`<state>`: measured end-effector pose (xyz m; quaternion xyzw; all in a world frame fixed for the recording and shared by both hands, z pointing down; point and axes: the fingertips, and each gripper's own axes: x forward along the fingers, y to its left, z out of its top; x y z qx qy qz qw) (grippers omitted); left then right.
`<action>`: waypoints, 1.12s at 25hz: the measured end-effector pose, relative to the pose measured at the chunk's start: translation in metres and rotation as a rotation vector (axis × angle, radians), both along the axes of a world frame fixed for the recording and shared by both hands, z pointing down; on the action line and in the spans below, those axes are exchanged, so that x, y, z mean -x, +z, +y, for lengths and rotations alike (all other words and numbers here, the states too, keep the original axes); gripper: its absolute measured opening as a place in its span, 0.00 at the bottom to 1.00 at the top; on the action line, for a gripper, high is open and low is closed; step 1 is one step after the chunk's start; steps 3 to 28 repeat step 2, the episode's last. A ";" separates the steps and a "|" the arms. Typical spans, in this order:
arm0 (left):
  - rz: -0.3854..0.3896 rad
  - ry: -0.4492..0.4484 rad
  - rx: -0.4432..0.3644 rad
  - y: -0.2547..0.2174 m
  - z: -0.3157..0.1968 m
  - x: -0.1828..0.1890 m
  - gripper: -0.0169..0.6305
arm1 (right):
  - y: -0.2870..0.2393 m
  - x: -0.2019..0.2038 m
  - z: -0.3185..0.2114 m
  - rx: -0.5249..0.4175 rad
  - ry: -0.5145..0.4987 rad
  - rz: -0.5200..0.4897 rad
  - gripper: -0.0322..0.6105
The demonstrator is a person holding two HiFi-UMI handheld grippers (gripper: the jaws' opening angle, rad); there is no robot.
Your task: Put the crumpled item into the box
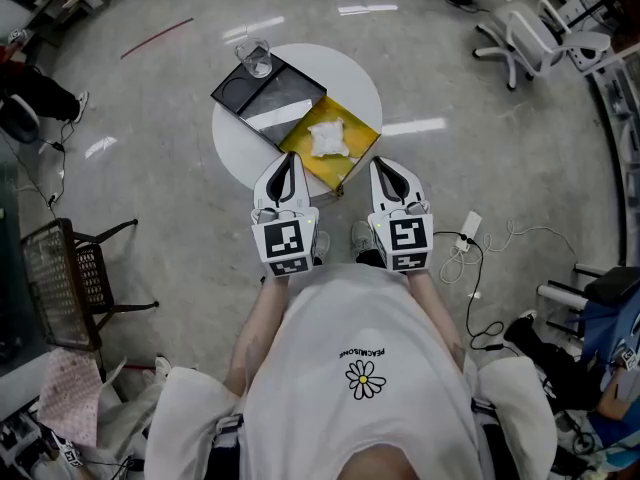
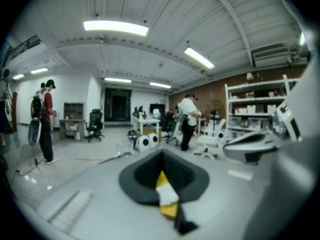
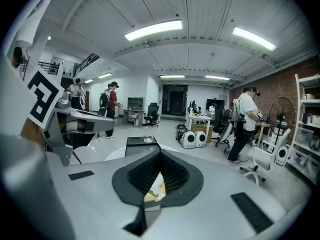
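Observation:
A white crumpled item [image 1: 327, 138] lies inside the yellow box [image 1: 355, 156] on the near right part of a round white table [image 1: 345, 78]. My left gripper [image 1: 290, 158] and right gripper [image 1: 380, 165] hover side by side just short of the table's near edge. Both point at the box, shut and empty. In the left gripper view the left gripper [image 2: 162, 153] shows a sliver of white item [image 2: 166, 194] and yellow box [image 2: 170, 210] through the slit between its pads. The right gripper [image 3: 160, 152] shows the same item [image 3: 156, 184] and box [image 3: 150, 197].
A black tray [image 1: 270, 93] touches the box's far left side, with a clear glass [image 1: 256, 58] on its far corner. A black wire chair [image 1: 65, 278] stands at the left, a white office chair [image 1: 530, 38] far right, and cables [image 1: 470, 238] lie on the floor. People stand in the background.

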<state>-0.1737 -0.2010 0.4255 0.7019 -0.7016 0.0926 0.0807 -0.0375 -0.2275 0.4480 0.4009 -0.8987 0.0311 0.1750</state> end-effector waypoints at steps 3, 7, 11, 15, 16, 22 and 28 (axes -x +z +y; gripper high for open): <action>0.003 0.000 0.008 0.002 -0.001 0.000 0.03 | 0.000 -0.001 -0.001 0.002 0.003 -0.003 0.05; 0.003 0.000 0.008 0.002 -0.001 0.000 0.03 | 0.000 -0.001 -0.001 0.002 0.003 -0.003 0.05; 0.003 0.000 0.008 0.002 -0.001 0.000 0.03 | 0.000 -0.001 -0.001 0.002 0.003 -0.003 0.05; 0.003 0.000 0.008 0.002 -0.001 0.000 0.03 | 0.000 -0.001 -0.001 0.002 0.003 -0.003 0.05; 0.003 0.000 0.008 0.002 -0.001 0.000 0.03 | 0.000 -0.001 -0.001 0.002 0.003 -0.003 0.05; 0.003 0.000 0.008 0.002 -0.001 0.000 0.03 | 0.000 -0.001 -0.001 0.002 0.003 -0.003 0.05; 0.003 0.000 0.008 0.002 -0.001 0.000 0.03 | 0.000 -0.001 -0.001 0.002 0.003 -0.003 0.05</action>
